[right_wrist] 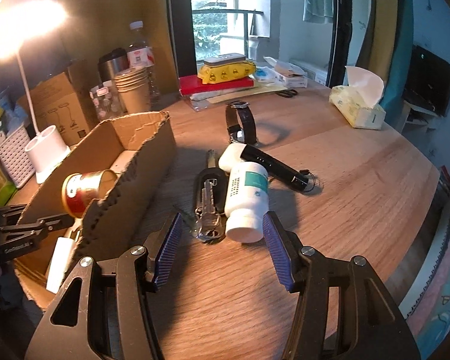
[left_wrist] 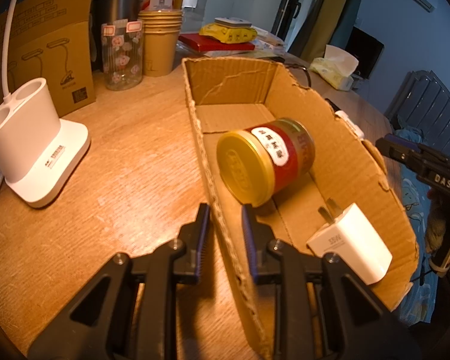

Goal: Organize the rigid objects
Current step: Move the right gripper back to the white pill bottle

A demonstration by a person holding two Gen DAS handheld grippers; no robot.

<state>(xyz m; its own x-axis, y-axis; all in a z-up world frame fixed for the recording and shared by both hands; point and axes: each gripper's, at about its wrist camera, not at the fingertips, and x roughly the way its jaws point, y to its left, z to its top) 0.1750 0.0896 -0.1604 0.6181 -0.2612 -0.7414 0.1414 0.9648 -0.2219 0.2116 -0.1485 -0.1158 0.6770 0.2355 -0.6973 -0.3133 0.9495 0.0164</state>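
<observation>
A white bottle (right_wrist: pixel 246 202) lies on the table (right_wrist: pixel 345 186) beside keys (right_wrist: pixel 208 207), before the right gripper (right_wrist: pixel 223 249), whose jaws gape empty. The left gripper (left_wrist: pixel 225 231) pinches the box (left_wrist: pixel 222 240) wall; a can (left_wrist: pixel 265 162) lies inside.

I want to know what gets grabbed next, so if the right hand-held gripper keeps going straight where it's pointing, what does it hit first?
Probably the white pill bottle, lying on its side: its cap end sits just ahead of the right hand-held gripper, between the open fingers, beside the keys. Depth is uncertain.
</observation>
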